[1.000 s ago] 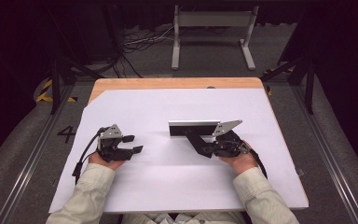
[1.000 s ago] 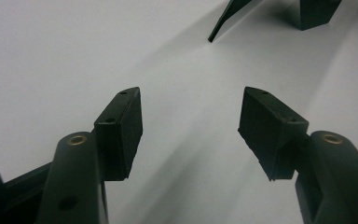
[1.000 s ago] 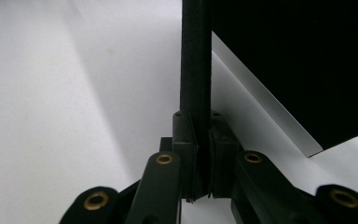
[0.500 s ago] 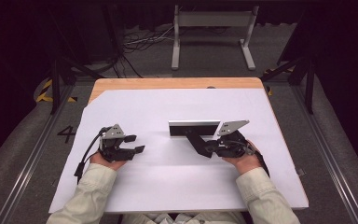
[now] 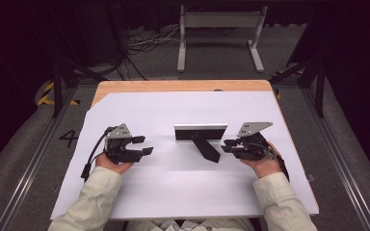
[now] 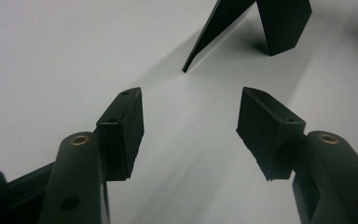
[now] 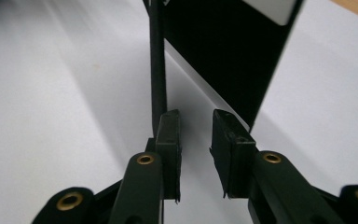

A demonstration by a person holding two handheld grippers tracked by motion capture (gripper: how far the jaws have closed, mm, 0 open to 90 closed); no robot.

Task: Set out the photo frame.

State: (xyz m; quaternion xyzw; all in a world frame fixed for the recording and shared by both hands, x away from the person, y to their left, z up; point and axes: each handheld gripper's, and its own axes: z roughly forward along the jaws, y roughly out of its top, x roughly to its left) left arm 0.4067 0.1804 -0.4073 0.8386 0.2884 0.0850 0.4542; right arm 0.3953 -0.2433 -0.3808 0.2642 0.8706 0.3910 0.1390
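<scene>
A black picture frame (image 5: 200, 132) stands upright on the white sheet, its back toward me, propped by a black stand leg (image 5: 207, 149) that slants toward me. My right gripper (image 5: 227, 146) is just right of that leg, pointing left. In the right gripper view the frame's back (image 7: 214, 51) rises close ahead of the right gripper (image 7: 195, 126); its jaws have just been opening, and bare paper shows in the narrow gap between the pads. My left gripper (image 5: 144, 146) rests on the sheet to the frame's left, wide open and empty. Beyond the left gripper (image 6: 191, 121), the frame's edge (image 6: 214, 32) and leg (image 6: 284, 28) show.
The white sheet (image 5: 173, 192) covers most of a wooden table (image 5: 173, 85); bare wood shows along the far edge. Beyond the table a metal stand (image 5: 219, 29) and cables lie on the dark floor. Floor rails run along both sides.
My right gripper has drawn back to the right, away from the frame's stand leg, and its jaws have parted. The leg now shows fully. The left gripper has stayed put.
</scene>
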